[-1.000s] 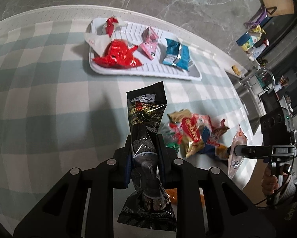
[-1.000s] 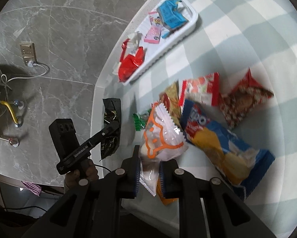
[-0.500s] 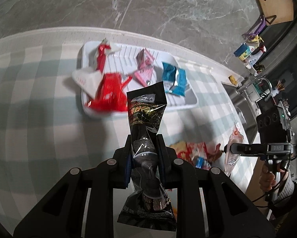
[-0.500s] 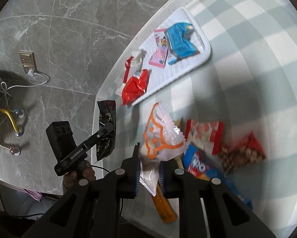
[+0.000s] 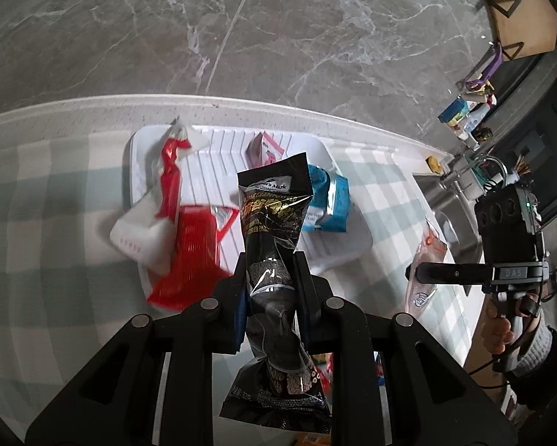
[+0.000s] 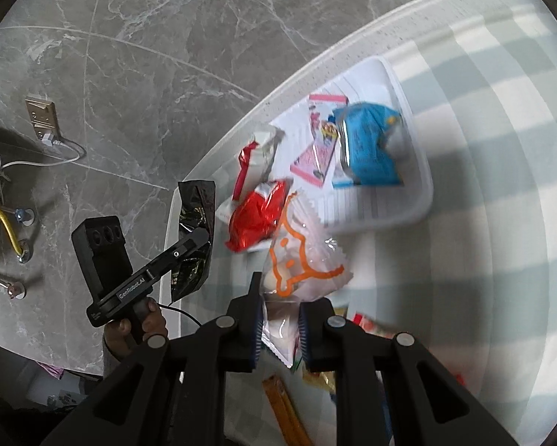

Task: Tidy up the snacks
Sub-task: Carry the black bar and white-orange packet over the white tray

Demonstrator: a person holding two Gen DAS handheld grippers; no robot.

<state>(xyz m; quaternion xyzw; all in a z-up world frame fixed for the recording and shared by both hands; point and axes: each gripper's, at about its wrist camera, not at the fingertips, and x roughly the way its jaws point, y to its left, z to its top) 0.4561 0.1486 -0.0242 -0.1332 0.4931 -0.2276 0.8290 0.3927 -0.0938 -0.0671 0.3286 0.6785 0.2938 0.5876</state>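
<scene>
1. Above the white tray (image 5: 211,156), the left gripper (image 5: 271,278) is clamped on a black snack packet (image 5: 272,215), its fingers pressing the packet's narrow middle while both ends stick out free.
2. The black snack packet stands roughly upright in the left wrist view, its top edge overlapping the sight of the tray's contents; whether it touches the tray cannot be told.
3. In the tray lie a red packet (image 5: 196,238), a red-and-white wrapper (image 5: 168,171), a pink packet (image 5: 263,148) and a blue packet (image 5: 328,204), each close to its neighbour.
4. The tray sits on a surface covered by a pale green checked cloth (image 5: 55,204), near the surface's back edge by the grey marble wall (image 5: 241,29).
5. The right gripper (image 6: 280,327) is shut on a clear packet with orange print (image 6: 300,260), which is held up just in front of the tray's near rim in the right wrist view.
6. Below the right gripper, several other snacks (image 6: 367,325) rest on the cloth, partly hidden and blurred; an orange stick-shaped pack (image 6: 282,401) lies among them.
7. Each wrist view shows the other gripper held off to the side, with the person's hand on its handle.
</scene>
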